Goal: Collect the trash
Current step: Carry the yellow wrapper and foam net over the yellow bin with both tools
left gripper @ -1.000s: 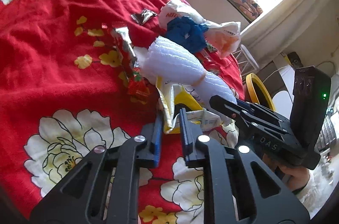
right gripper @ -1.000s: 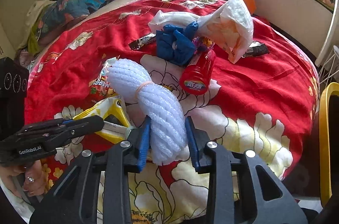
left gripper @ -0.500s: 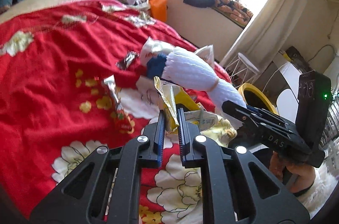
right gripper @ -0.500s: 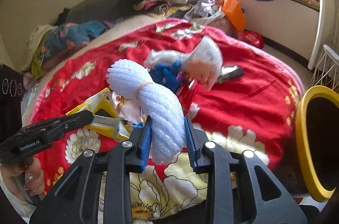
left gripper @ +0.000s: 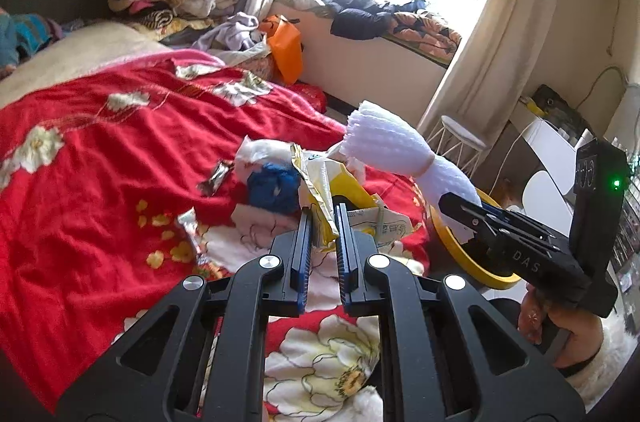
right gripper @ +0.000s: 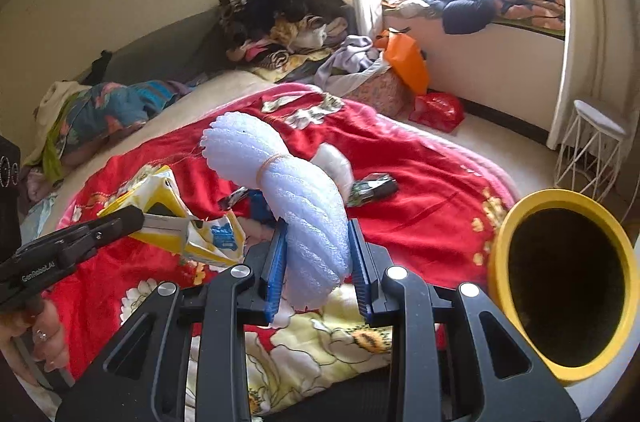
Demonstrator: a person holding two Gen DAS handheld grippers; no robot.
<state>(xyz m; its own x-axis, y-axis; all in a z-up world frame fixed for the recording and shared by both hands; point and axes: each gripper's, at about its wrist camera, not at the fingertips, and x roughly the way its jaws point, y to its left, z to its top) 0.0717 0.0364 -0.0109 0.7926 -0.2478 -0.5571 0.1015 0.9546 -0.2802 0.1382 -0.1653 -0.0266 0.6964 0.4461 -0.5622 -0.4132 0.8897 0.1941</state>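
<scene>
Left wrist view: left hand-held gripper [left gripper: 323,226] nearly shut, pinching one yellow-and-white wrapper [left gripper: 320,178] by a thin edge, lifted off the red bedspread [left gripper: 88,158]. Risk: so slim a pinch could let the crinkly film slide out or tear on the way to the bin. Right hand-held gripper [left gripper: 460,208] shows at right, carrying one white foam roll [left gripper: 394,152]. Left on the bed: two foil wrappers [left gripper: 216,176], one blue crumpled item [left gripper: 274,188], one white bag.

Right wrist view: right hand-held gripper [right gripper: 318,254] partly closed, squeezing the foam roll [right gripper: 296,190] near its lower end. Risk: most of the roll overhangs forward, so it may pivot, catch the rim of the one yellow bin [right gripper: 500,254], and fall outside. One dark wrapper [right gripper: 372,188] lies on the bedspread.
</scene>
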